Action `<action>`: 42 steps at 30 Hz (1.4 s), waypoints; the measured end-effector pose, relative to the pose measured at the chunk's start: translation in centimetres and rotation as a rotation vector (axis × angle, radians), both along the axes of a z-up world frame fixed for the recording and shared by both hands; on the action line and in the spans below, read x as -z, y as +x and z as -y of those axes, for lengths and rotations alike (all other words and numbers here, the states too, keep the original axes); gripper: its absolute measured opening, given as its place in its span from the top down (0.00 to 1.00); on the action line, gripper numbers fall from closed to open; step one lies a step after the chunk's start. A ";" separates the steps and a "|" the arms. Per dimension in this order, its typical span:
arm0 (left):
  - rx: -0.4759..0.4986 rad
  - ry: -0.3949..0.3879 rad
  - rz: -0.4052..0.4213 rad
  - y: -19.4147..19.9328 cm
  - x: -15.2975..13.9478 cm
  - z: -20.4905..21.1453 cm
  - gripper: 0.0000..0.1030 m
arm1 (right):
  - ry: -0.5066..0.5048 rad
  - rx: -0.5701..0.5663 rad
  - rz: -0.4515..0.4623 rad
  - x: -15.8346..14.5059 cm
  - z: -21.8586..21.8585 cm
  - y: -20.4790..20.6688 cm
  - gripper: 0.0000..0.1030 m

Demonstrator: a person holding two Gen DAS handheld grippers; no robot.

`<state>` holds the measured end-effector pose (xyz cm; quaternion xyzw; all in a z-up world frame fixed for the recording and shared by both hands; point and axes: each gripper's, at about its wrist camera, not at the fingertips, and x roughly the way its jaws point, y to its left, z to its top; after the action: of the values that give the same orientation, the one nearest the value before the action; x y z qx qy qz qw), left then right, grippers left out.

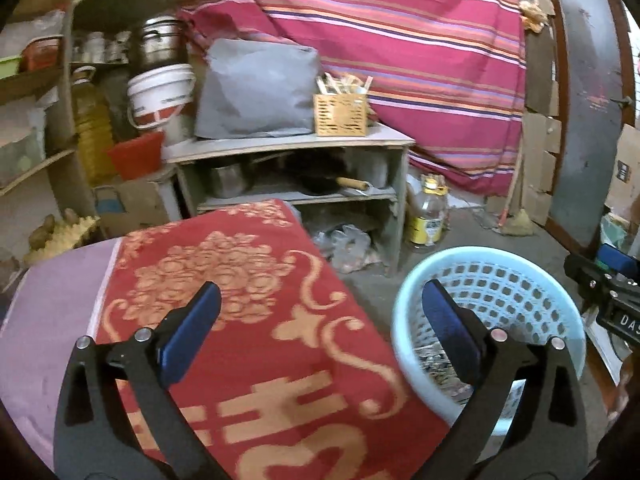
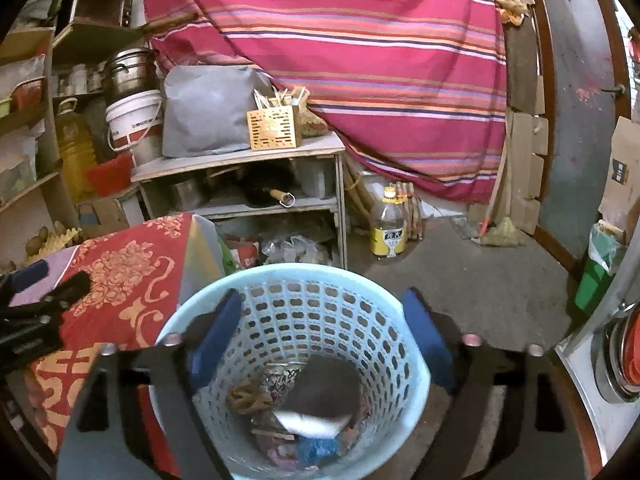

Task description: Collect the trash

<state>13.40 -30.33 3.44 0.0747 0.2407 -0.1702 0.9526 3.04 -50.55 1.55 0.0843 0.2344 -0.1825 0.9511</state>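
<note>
1. One light-blue perforated basket (image 2: 280, 320) stands on the floor (image 2: 480, 280), just beside the right edge of the desk (image 1: 52, 320), which carries one red cloth with a gold pattern (image 1: 248, 344).
2. Trash (image 2: 304, 408) lies in the bottom of the basket: one dark rounded piece with a white edge, one brown twisted scrap, some printed wrappers and a blue scrap; the smaller bits are too blurred to count.
3. Two tools in view. Left tool (image 1: 320, 332): its two blue pads are spread wide and nothing is between them. One pad sits over the red cloth, the other over the near left rim of the basket. It points down at a slant.
4. Right tool (image 2: 320, 332): the pads are spread apart and straddle the mouth of the basket, one at the left rim, one at the right rim. Nothing is pinched; the trash lies below, inside the basket. It also points down at a slant.
5. Each wrist view shows the other tool at its side edge.
6. Behind: one wooden shelf unit (image 2: 240, 184) carrying one grey bag (image 2: 208, 112) and one bamboo holder (image 2: 274, 128); one bottle with a yellow label (image 2: 388, 224) on the floor; one white bucket (image 2: 134, 120).
</note>
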 end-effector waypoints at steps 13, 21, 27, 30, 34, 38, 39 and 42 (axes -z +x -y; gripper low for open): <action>-0.124 -0.060 0.053 -4.0 -2.9 -10.9 0.06 | -0.126 -0.164 0.087 -3.7 -9.7 -3.6 0.05; -0.269 0.001 0.084 -8.0 -2.5 -17.7 0.05 | -0.116 -0.266 0.055 -2.8 -16.7 -5.9 0.05; -0.334 0.048 0.146 -12.0 -1.7 -21.1 0.05 | -0.086 -0.302 0.051 -1.5 -20.8 -7.5 0.05; -0.349 0.036 0.145 -13.6 -0.9 -22.7 0.05 | -0.077 -0.301 0.045 -0.8 -22.4 -7.7 0.05; -0.371 0.009 0.109 -14.2 0.2 -24.9 0.05 | -0.063 -0.302 0.045 0.4 -24.5 -7.4 0.05; -0.398 0.025 0.113 -14.4 1.1 -26.3 0.05 | -0.069 -0.304 0.041 1.1 -26.1 -6.7 0.05; -0.403 0.023 0.113 -14.5 1.2 -26.6 0.05 | -0.072 -0.310 0.041 1.3 -26.6 -6.5 0.05; -0.425 0.007 0.107 -14.4 1.7 -28.0 0.05 | -0.082 -0.320 0.045 1.5 -27.8 -6.3 0.05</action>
<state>-1.05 -2.37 1.73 0.0344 0.2008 0.0397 0.9782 -3.25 -22.76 0.02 0.0110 0.2159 -0.0364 0.9757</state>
